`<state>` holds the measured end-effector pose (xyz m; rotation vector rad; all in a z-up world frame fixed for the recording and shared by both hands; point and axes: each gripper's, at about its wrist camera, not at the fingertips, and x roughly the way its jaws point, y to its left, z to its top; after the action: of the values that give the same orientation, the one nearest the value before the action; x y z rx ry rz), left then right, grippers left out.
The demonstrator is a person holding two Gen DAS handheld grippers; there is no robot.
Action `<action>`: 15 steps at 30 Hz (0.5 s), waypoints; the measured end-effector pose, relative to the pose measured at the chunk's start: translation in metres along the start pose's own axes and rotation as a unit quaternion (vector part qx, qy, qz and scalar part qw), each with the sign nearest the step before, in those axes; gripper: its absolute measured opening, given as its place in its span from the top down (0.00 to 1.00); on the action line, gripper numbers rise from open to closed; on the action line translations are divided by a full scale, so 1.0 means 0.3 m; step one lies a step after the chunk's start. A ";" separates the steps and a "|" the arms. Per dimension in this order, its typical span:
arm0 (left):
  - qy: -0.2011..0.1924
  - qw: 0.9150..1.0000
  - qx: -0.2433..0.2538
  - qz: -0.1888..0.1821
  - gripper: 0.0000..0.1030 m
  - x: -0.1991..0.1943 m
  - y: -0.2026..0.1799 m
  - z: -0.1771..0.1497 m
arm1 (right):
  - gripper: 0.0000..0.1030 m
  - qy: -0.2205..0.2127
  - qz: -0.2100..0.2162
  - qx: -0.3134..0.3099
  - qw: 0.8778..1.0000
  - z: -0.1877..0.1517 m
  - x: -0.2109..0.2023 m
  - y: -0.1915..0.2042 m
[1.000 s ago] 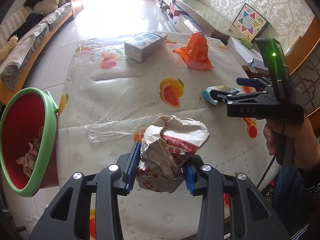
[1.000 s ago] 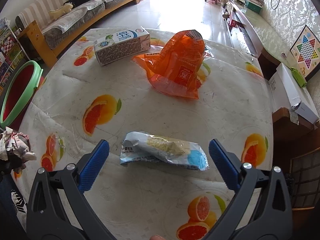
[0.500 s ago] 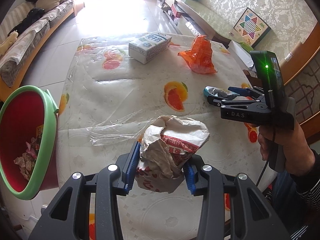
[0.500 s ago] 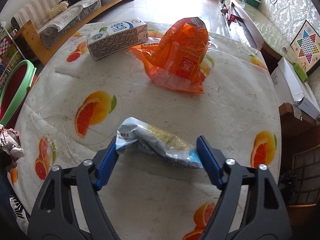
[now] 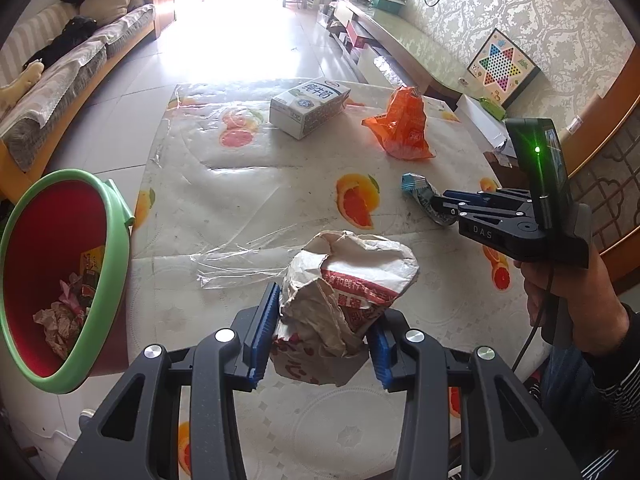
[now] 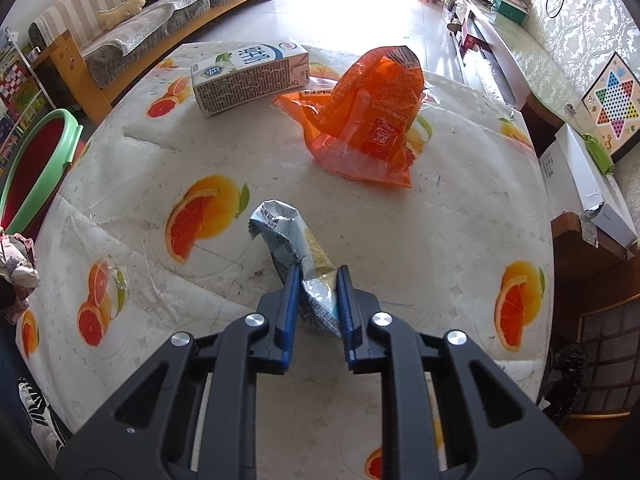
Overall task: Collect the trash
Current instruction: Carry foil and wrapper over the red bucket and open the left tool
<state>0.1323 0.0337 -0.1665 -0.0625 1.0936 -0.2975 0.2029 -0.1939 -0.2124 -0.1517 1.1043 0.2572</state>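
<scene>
Grippers both loaded: left gripper [image 5: 320, 336] clamped on crumpled paper bag [image 5: 344, 292], right gripper [image 6: 318, 300] pinched on foil wrapper [image 6: 296, 248] above table [image 6: 440, 240], probably for one trip to bin [image 5: 60, 280].

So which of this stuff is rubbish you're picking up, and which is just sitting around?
Rubbish job:
- crumpled paper bag in left gripper
- silver wrapper in right gripper
- orange bag
- milk carton
- clear plastic film
- red bin

Just there:
- checkers board
- sofa
- white box
</scene>
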 end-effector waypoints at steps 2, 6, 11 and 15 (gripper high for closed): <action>-0.005 1.000 -0.001 0.001 0.63 -0.013 0.005 0.002 | 0.83 -0.001 0.002 -0.002 1.000 -0.001 -0.013 0.011; -0.015 1.000 -0.004 0.000 0.62 -0.035 0.010 0.006 | 0.84 -0.010 0.002 -0.005 1.000 -0.001 -0.051 0.034; -0.030 1.000 -0.003 -0.001 0.62 -0.070 0.015 0.013 | 0.85 -0.029 0.004 -0.005 1.000 0.007 -0.129 0.054; -0.042 0.999 -0.002 -0.001 0.62 -0.102 0.025 0.021 | 0.85 -0.047 0.004 -0.006 0.999 0.020 -0.201 0.071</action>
<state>0.1264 0.0484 -0.1387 -0.0799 1.0117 -0.2923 0.1766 -0.1799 -0.1556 -0.1441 1.0108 0.2754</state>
